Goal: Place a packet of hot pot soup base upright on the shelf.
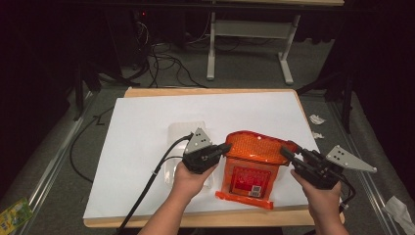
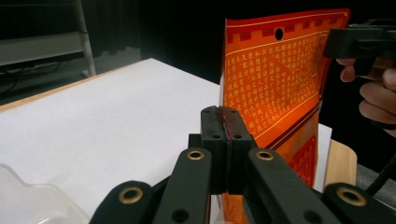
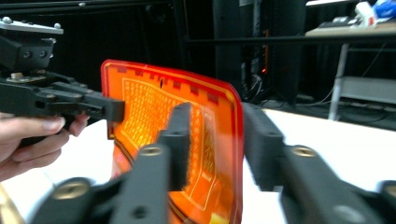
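Overhead, white paper (image 1: 147, 147) covers a wooden table (image 1: 161, 92) on grey carpet (image 1: 58, 161).

Glossy orange plastic pouch (image 1: 250, 164), matt white paper (image 1: 147, 127)

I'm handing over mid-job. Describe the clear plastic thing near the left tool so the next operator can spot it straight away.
Start at the white sheet covering the wooden table. Near its middle, the left tool pinches an orange packet. The clear plastic container lies flat just behind and left of that hand; it is see-through and almost colourless, unlike the bright printed packet.
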Available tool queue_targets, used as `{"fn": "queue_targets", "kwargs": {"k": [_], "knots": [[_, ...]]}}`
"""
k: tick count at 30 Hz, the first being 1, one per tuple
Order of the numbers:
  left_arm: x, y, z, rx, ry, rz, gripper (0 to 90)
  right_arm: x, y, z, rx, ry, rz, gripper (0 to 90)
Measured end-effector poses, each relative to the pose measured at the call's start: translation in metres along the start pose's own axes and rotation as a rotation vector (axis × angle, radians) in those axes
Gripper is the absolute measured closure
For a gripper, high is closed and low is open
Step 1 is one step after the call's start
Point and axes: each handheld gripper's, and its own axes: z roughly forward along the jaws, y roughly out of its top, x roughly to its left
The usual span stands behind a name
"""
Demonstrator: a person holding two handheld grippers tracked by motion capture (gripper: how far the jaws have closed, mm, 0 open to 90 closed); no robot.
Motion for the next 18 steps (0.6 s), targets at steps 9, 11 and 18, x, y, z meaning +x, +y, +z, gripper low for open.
{"fn": "queue_targets", "kwargs": {"k": [9, 11, 18], "knots": [[-0.002, 0.000, -0.001, -0.002, 0.007, 0.020, 90.0, -0.012, -0.023, 0.014, 0.136, 0.073, 0.085, 20.8], [-0.002, 0.000, -0.001, -0.002, 0.006, 0.020, 90.0, -0.013, -0.032, 0.019, 0.171, 0.109, 0.103, 20.9], [-0.004, 0.000, -0.003, -0.002, 0.006, 0.022, 89.9, -0.009, -0.047, 0.033, 0.251, 0.202, 0.099, 25.6]]}}
